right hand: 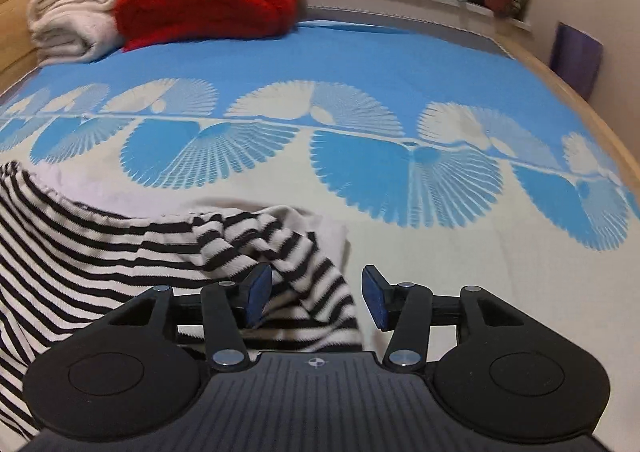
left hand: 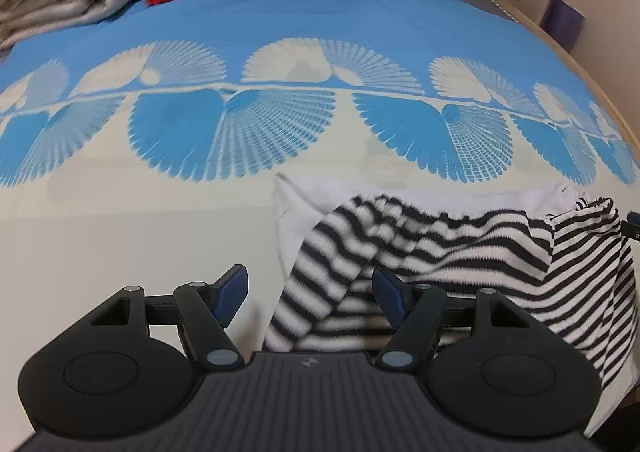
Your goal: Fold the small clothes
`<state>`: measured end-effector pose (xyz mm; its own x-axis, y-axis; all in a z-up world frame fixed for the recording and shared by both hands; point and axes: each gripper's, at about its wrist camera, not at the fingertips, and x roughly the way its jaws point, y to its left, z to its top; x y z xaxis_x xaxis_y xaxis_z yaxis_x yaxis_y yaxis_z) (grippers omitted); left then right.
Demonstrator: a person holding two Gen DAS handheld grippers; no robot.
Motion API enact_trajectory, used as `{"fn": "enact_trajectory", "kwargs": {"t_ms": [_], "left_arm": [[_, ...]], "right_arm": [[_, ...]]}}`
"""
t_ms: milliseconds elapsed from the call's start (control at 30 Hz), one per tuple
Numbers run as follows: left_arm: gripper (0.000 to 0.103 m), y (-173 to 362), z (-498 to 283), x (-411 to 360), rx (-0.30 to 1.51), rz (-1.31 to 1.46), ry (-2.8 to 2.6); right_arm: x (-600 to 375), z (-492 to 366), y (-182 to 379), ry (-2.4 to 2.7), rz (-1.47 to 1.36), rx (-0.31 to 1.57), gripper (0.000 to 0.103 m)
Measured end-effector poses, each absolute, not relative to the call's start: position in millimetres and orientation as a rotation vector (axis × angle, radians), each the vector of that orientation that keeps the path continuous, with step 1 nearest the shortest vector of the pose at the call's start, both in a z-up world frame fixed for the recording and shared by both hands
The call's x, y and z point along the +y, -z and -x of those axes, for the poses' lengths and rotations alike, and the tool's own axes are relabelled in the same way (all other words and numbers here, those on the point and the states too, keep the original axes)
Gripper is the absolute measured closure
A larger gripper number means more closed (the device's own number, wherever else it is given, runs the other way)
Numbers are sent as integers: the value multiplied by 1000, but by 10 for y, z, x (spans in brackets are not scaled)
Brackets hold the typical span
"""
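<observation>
Now my left gripper (left hand: 306, 294) and right gripper (right hand: 316, 298) both gape, gripping nothing, over the near corners of the striped garment (left hand: 460, 252); bare bedspread (right hand: 460, 252) stretches far and right.

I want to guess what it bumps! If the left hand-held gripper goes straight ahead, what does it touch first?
Probably the striped garment: its sleeve lies between the open fingers of the left hand-held gripper. Depth is unclear.
</observation>
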<state>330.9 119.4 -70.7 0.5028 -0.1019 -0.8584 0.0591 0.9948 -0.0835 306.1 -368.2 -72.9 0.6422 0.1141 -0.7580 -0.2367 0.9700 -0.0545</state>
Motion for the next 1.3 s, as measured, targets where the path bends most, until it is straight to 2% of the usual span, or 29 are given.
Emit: {"fn": "enact_trajectory", "kwargs": {"t_ms": [267,300,333,367,400,467,567,667,767,900,967,1033,1100,1200,1267,1300], "left_arm": [[31,894,-3599,971,1026,-78,178],[38,928,-3629,949,1030,-101,190],[58,956,-3653,938,1033,-122,199],[73,978,-3693,948,1043,-140,207],[100,978,-3736,984,1059,-131,213],[99,830,-3809,1164,1026,-50,190],[99,516,-3878,1503,892,132,106],[99,527,-3962,1526,854,140,55],[99,742,-4085,1394,914,51,15],[97,955,-4259,1378,953,90,-3],[89,1060,-4308,1378,985,112,-6],[64,1200,-4371,1347,1057,101,-10],[49,1298,-4389,1331,1135,67,-9],[42,1101,-4346,1389,1121,40,-37],[34,861,-4275,1462,1074,80,-16],[32,763,-4228,1469,1052,95,11]], "right_arm": [[-3501,-3269,964,-267,268,877,53],[-3475,-3300,977,-274,282,874,55],[-3463,-3319,991,-281,286,872,64],[-3451,-3342,1001,-291,289,869,88],[-3434,-3376,1001,-308,292,868,102],[-3427,-3425,883,-311,280,821,101],[-3524,-3514,450,-284,110,642,101],[-3506,-3651,355,-216,39,561,101],[-3283,-3870,622,-165,138,640,101],[-3128,-4114,1000,-83,188,761,101],[-3107,-4197,1163,-45,205,814,101],[-3096,-4247,1331,-18,218,884,101],[-3105,-4249,1485,-11,218,951,100],[-3110,-4223,1404,-6,210,930,93],[-3204,-4213,1235,-7,154,892,80],[-3251,-4193,1138,-7,128,866,77]]}}
